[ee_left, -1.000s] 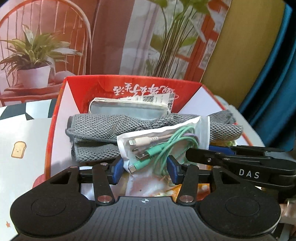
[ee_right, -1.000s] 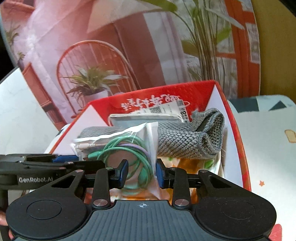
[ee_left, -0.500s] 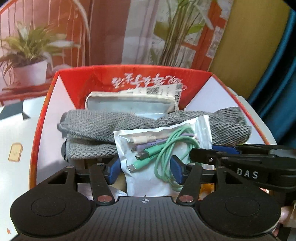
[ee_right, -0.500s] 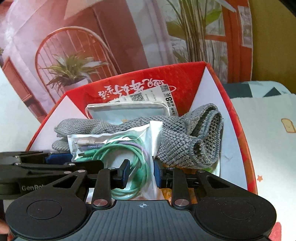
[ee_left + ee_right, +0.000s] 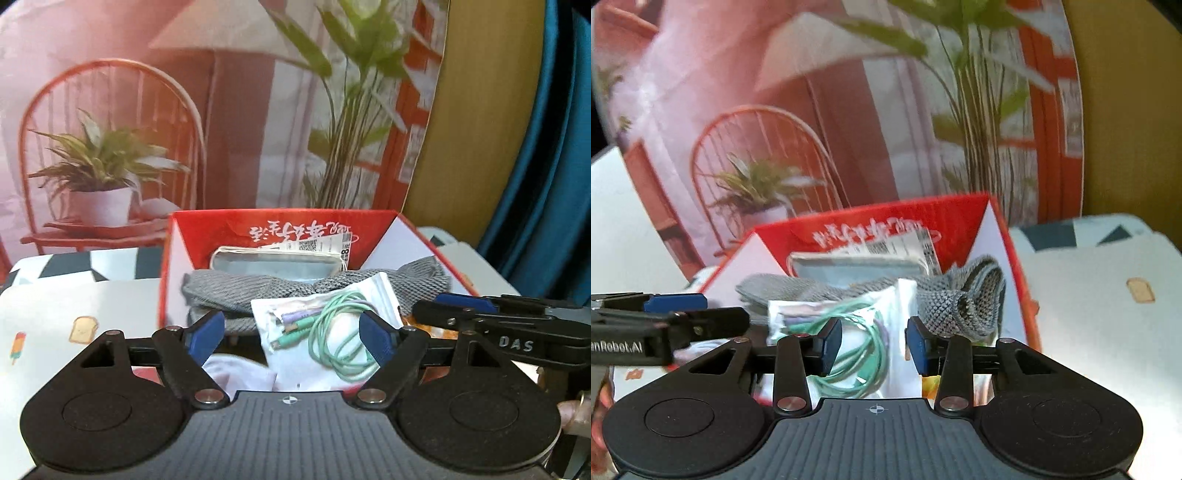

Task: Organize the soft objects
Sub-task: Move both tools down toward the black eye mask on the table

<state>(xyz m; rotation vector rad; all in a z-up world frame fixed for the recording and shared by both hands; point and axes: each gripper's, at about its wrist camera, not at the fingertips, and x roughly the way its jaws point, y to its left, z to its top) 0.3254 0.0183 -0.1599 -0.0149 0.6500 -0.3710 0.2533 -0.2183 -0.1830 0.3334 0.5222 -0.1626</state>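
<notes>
We find the red box [image 5: 373, 229] loaded with a grey knitted cloth [image 5: 236, 291], and atop that cloth, at the box's near side, lies the cable pouch [image 5: 332, 332]; left tongs [image 5: 291, 334] and right tongs [image 5: 873, 345] are both opening, pads clear of the pouch between them. In our judgement the release should finish with both tongs drawn straight back from the box, lest a pad drag the pouch out. Only the right view shows the cloth's rolled end at the box's right wall.
</notes>
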